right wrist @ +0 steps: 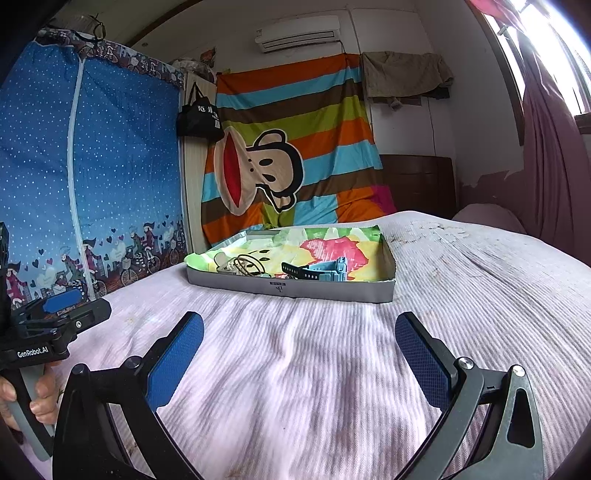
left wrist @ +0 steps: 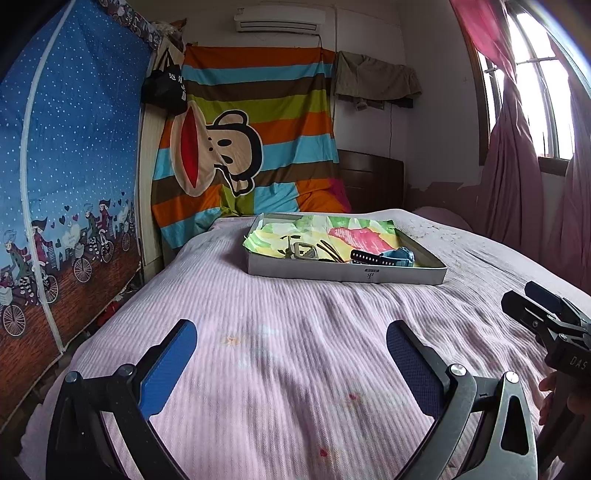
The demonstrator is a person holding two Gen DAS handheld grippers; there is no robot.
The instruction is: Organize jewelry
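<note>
L claw (left wrist: 291, 354) was spread wide, blue pads apart, nothing between them, hovering over the pink ribbed bedspread (left wrist: 280, 306). R claw (right wrist: 299, 347) likewise spread wide, empty, above same bedspread. Both pointed toward the far end of the bed. Each claw showed at the edge of the other's view: R one at right edge of L cam, L one at left edge of R cam w/ a hand (right wrist: 22, 402) wrapped round its grey grip.

Grey shallow box (left wrist: 343, 275) sat on the bed ahead of both claws, well apart from them. It was lined w/ a multicoloured cloth (left wrist: 351, 230) (green, yellow, pink).

Contents, front part of box:
- blue watch (right wrist: 325, 271) w/ dark strap, right of centre
- brownish hair ties / loops (right wrist: 245, 264), left of watch
- pale metal piece beside the loops; too small to ID

Items lay loose on the cloth, near each other; cannot tell if touching.

Bkgd: striped cartoon-monkey sheet (left wrist: 243, 147) hung behind the bed, blue polka-dot fabric wardrobe (left wrist: 70, 166) at left, pink curtain (left wrist: 513, 166) by window at right, AC unit (left wrist: 277, 20) high on the wall.
</note>
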